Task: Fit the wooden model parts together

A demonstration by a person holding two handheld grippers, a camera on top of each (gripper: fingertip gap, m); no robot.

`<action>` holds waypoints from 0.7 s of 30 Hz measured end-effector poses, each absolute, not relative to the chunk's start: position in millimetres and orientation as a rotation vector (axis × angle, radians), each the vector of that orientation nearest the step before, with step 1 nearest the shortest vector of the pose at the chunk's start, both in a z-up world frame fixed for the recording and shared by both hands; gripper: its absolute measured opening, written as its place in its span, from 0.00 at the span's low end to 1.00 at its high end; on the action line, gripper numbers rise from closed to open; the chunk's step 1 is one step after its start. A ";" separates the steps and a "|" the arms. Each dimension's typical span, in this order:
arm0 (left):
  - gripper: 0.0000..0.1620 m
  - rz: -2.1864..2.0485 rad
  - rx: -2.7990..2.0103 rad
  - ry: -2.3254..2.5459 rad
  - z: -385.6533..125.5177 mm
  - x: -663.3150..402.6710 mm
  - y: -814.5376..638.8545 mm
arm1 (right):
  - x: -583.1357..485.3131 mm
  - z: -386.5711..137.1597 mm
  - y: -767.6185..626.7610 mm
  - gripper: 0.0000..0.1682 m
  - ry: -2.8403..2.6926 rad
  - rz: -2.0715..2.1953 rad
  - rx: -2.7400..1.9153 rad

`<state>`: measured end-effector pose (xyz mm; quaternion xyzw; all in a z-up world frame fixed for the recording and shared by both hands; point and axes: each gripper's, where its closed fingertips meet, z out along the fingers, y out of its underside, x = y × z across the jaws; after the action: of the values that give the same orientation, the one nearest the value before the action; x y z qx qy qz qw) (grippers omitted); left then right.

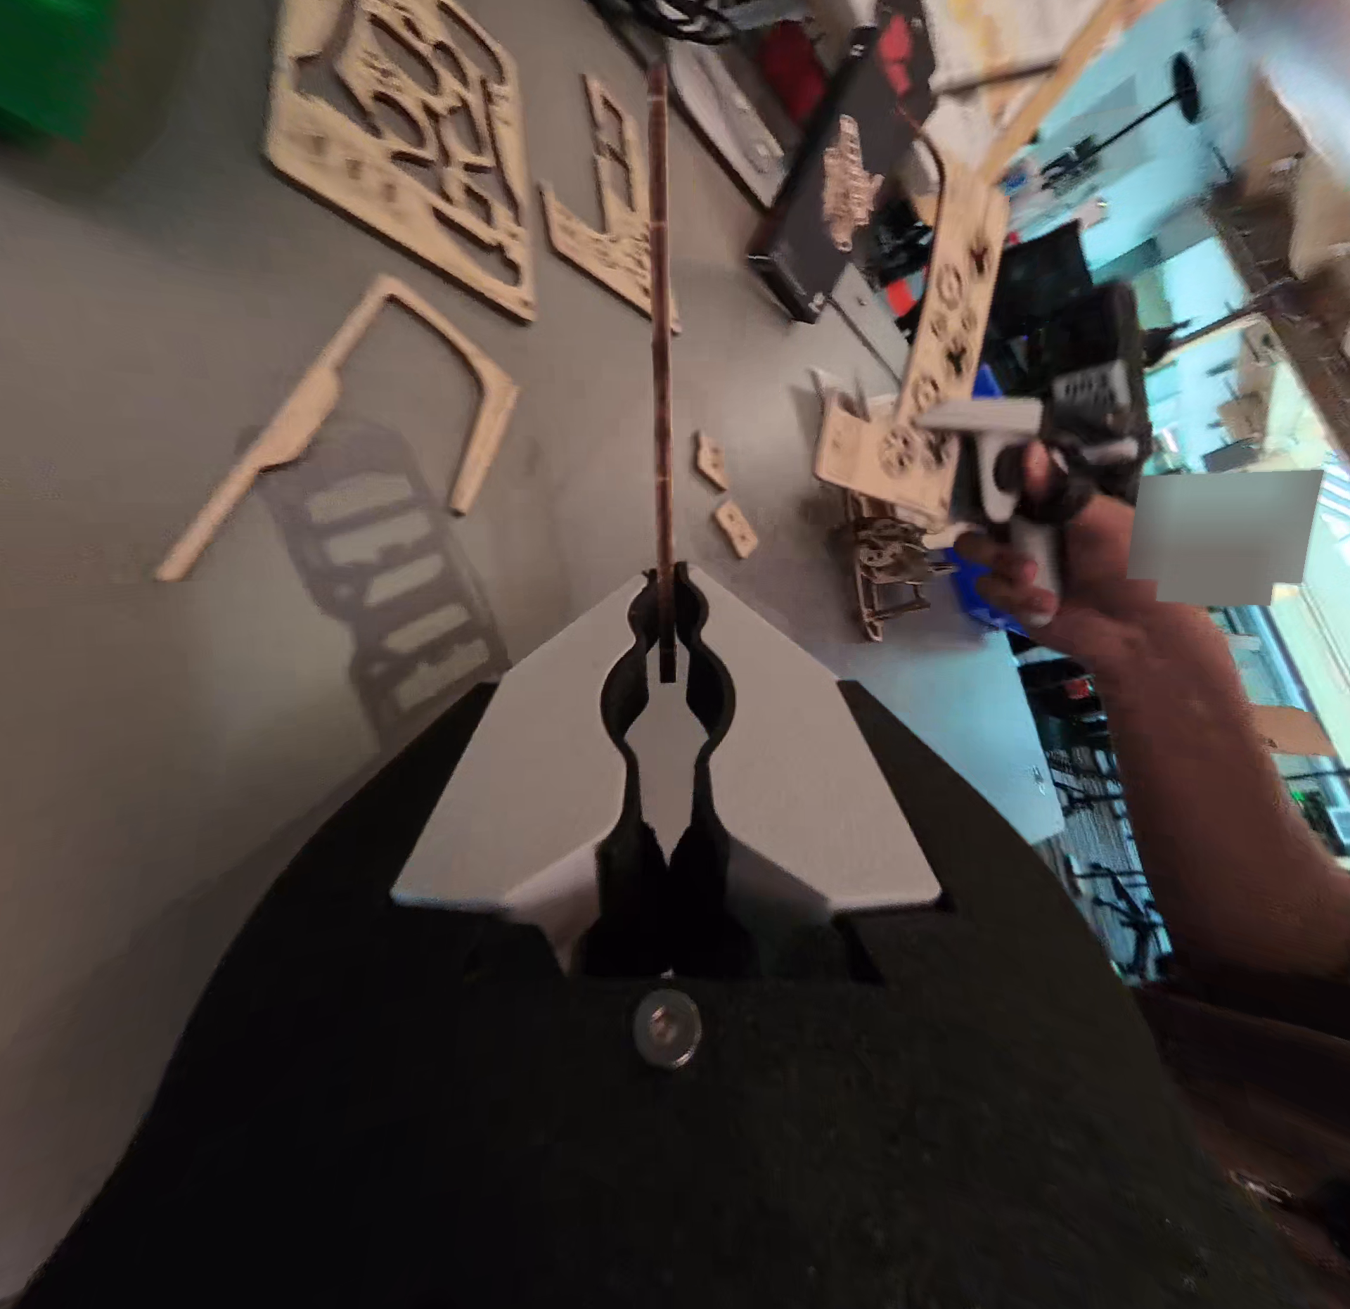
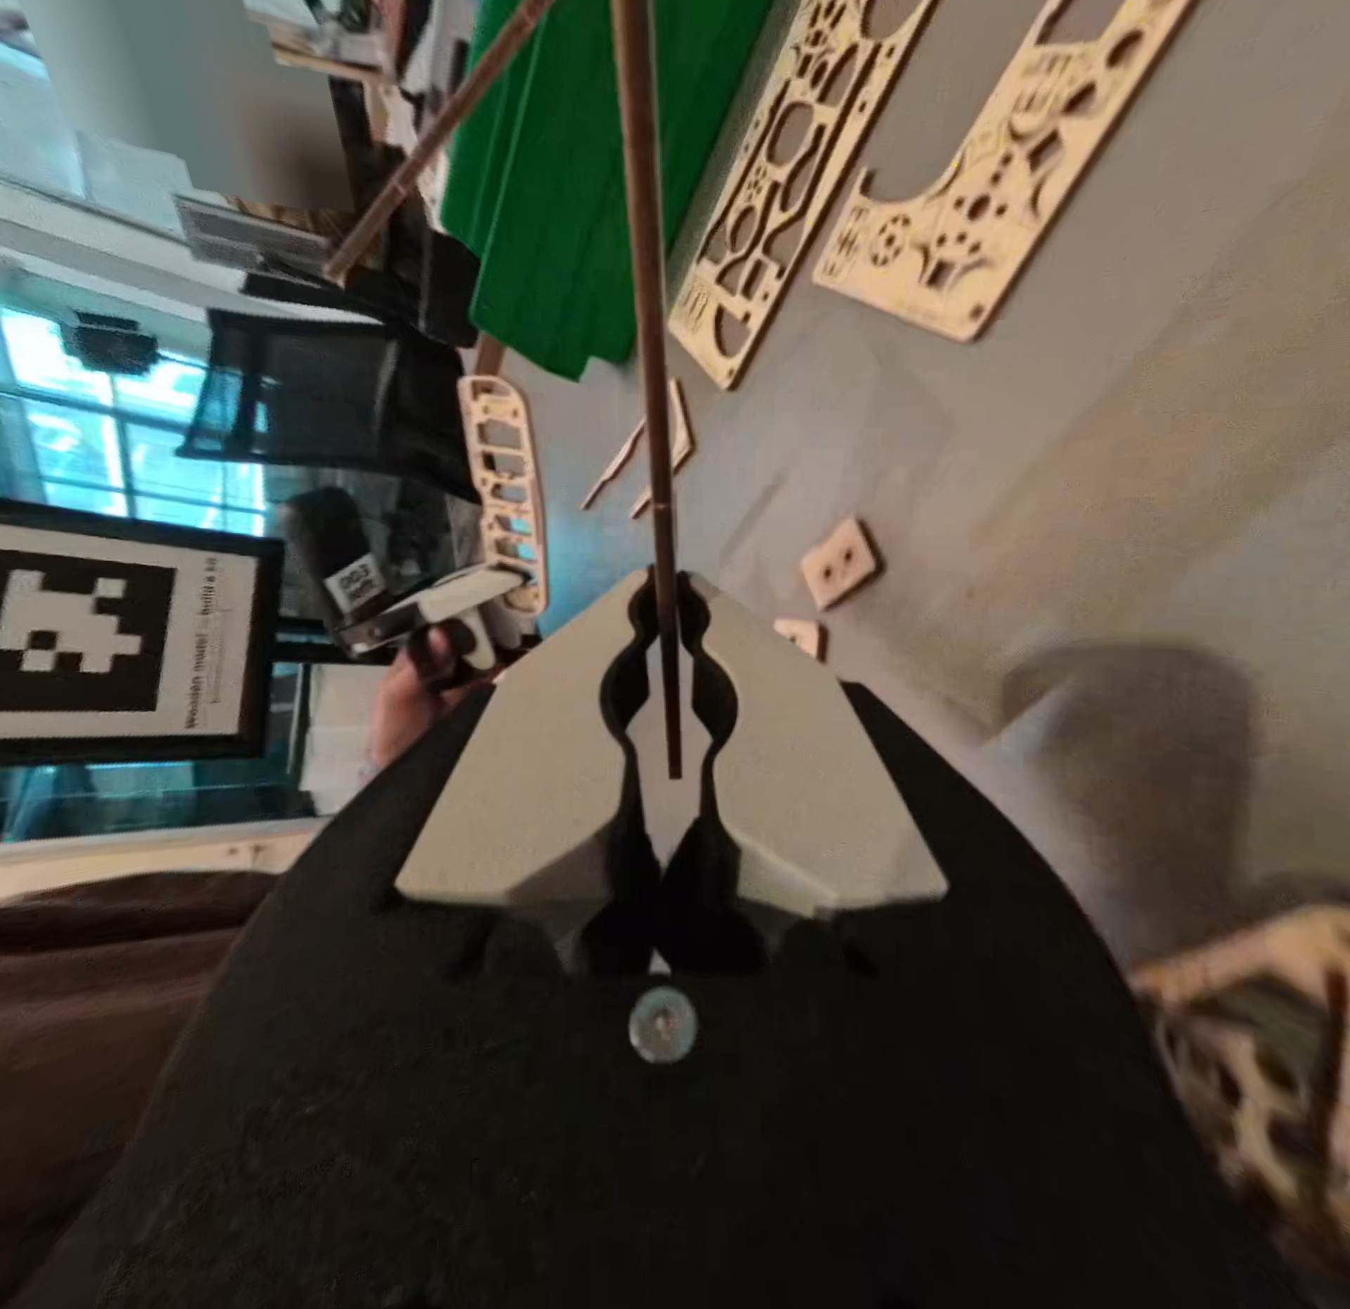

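Left wrist view first: my left gripper (image 1: 663,580) has its jaws pinched on a ladder-like slotted panel (image 1: 661,309), seen edge-on, running toward 12 o'clock. At 2 o'clock the right gripper (image 1: 979,426) carries a perforated wooden strip (image 1: 950,302) above the grey surface (image 1: 131,397). Right wrist view: those jaws clamp that strip edge-on; the slotted panel (image 2: 508,485) sits at 10 o'clock. Both parts are lifted, I judge; next, line up their tabs.

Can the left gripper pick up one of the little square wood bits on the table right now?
Probably not yet. The left gripper is shut on a flat wooden panel, seen edge-on. The small square pieces lie uncovered on the grey table, but it must free its fingers first.
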<state>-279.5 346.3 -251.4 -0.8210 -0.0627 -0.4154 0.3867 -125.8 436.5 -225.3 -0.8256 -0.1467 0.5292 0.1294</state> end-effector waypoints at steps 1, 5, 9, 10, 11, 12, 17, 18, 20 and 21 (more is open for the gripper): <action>0.00 -1.071 -2.075 -0.177 -248.5 -284.5 346.6 | -145.6 -231.4 454.3 0.01 -0.454 1.524 -2.433; 0.00 -1.164 -1.995 -0.201 -234.3 -288.3 346.9 | -214.3 -239.3 520.6 0.01 -0.337 1.718 -2.508; 0.00 -1.184 -1.971 -0.202 -229.1 -293.9 345.3 | -242.0 -256.4 567.8 0.01 -0.309 1.698 -2.637; 0.00 -1.178 -1.976 -0.202 -229.4 -296.1 345.2 | -246.9 -256.6 573.8 0.01 -0.281 1.740 -2.657; 0.00 -1.180 -1.979 -0.198 -229.2 -296.9 344.8 | -250.3 -258.4 579.4 0.01 -0.251 1.762 -2.678; 0.00 -1.186 -1.980 -0.191 -228.6 -296.7 344.3 | -252.1 -262.6 584.6 0.01 -0.216 1.758 -2.706; 0.00 -1.212 -1.992 -0.156 -228.6 -287.8 342.3 | -252.9 -286.3 604.3 0.01 -0.116 1.643 -2.778; 0.00 -1.221 -1.992 -0.151 -228.4 -286.2 341.8 | -252.9 -289.1 608.0 0.02 -0.086 1.631 -2.773; 0.00 -1.222 -1.996 -0.149 -229.4 -286.1 341.6 | -252.1 -292.9 613.4 0.13 -0.049 1.603 -2.756; 0.00 -1.218 -1.998 -0.151 -229.7 -287.0 341.7 | -251.6 -292.3 614.9 0.18 -0.039 1.599 -2.737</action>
<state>-287.0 341.7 -229.7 -0.7853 -0.0592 -0.4788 0.3880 -251.6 614.9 -292.3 -0.8633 -0.0122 0.5043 -0.0143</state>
